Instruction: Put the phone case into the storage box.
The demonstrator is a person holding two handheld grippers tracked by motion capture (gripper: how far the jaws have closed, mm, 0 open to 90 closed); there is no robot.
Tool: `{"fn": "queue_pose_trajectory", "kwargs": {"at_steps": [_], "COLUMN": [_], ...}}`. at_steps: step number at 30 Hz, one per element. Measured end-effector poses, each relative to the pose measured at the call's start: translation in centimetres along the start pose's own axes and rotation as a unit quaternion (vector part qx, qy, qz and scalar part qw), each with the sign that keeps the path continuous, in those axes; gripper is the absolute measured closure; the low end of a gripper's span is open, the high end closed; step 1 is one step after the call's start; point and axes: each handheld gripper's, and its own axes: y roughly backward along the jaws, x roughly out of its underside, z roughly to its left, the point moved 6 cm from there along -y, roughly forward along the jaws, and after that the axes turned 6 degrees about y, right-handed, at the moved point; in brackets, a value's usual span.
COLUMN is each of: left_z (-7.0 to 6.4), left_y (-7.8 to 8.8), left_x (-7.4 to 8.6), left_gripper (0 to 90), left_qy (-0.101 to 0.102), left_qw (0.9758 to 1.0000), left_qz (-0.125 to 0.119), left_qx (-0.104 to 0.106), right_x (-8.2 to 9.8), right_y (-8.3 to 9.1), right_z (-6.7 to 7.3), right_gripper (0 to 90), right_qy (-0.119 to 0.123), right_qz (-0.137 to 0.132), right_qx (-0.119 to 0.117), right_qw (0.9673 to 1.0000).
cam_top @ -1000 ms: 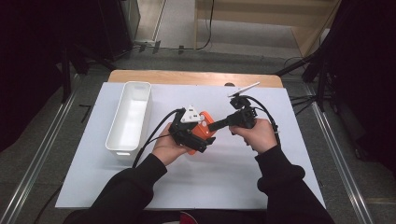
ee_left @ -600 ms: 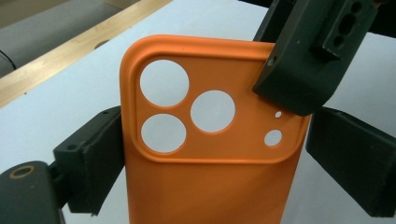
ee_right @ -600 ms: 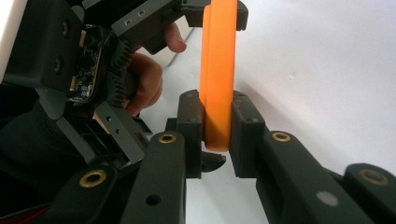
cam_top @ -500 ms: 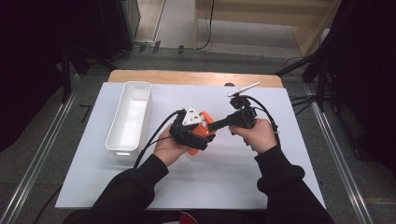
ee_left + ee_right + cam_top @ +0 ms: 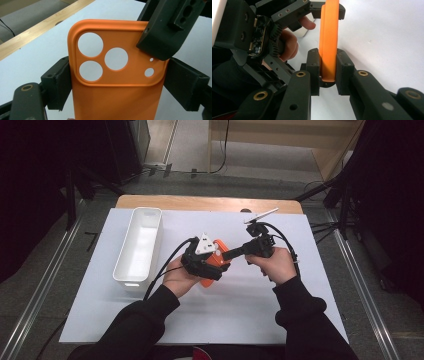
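The white bin (image 5: 139, 245) at the left sits empty on my white counter (image 5: 300, 310). My left claw (image 5: 117, 82) has just been closing and grips the orange case (image 5: 115, 92) by its sides above the counter's middle. My right claw (image 5: 328, 72) pinches its edge.

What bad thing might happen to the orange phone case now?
The right gripper pinches only the top edge of the orange phone case, so it might slip out. The left gripper has just been closing on the case's sides; squeezing further might bend the soft case. Held above the table, it would drop if both let go.
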Motion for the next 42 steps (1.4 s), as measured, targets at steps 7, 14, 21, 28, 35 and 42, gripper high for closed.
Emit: {"fn": "queue_pose_trajectory", "kwargs": {"at_steps": [7,14,21,28,35,42], "left_z": [0.0,0.3,0.8,1.1,1.3,1.6], "left_y": [0.1,0.4,0.9,1.7,2.3,2.8], "left_x": [-0.1,-0.3,-0.6,-0.9,-1.2,-1.5], "left_gripper": [16.1,16.1,16.0,16.0,15.9,15.9], "left_qy": [0.007,0.016,0.032,0.043,0.059,0.07], "left_qw": [0.9999,0.9998,0.9994,0.9989,0.998,0.9972], "left_qz": [0.006,0.008,0.008,0.009,0.007,0.008], "left_qx": [0.004,0.004,0.008,0.014,0.021,0.028], "right_x": [-0.2,-0.3,-0.3,-0.2,0.0,0.3], "right_y": [0.4,1.6,2.8,3.1,2.6,2.3], "right_z": [0.3,0.6,0.2,-1.0,-1.8,-2.3], "right_gripper": [68.3,60.6,57.8,53.2,46.3,41.5], "right_qy": [0.002,0.0,0.018,0.029,0.066,0.097], "right_qz": [-0.013,-0.034,-0.052,-0.061,-0.061,-0.067], "right_qx": [0.002,-0.004,0.012,0.038,0.069,0.093], "right_qw": [0.9999,0.9994,0.9984,0.997,0.9935,0.9886]}}
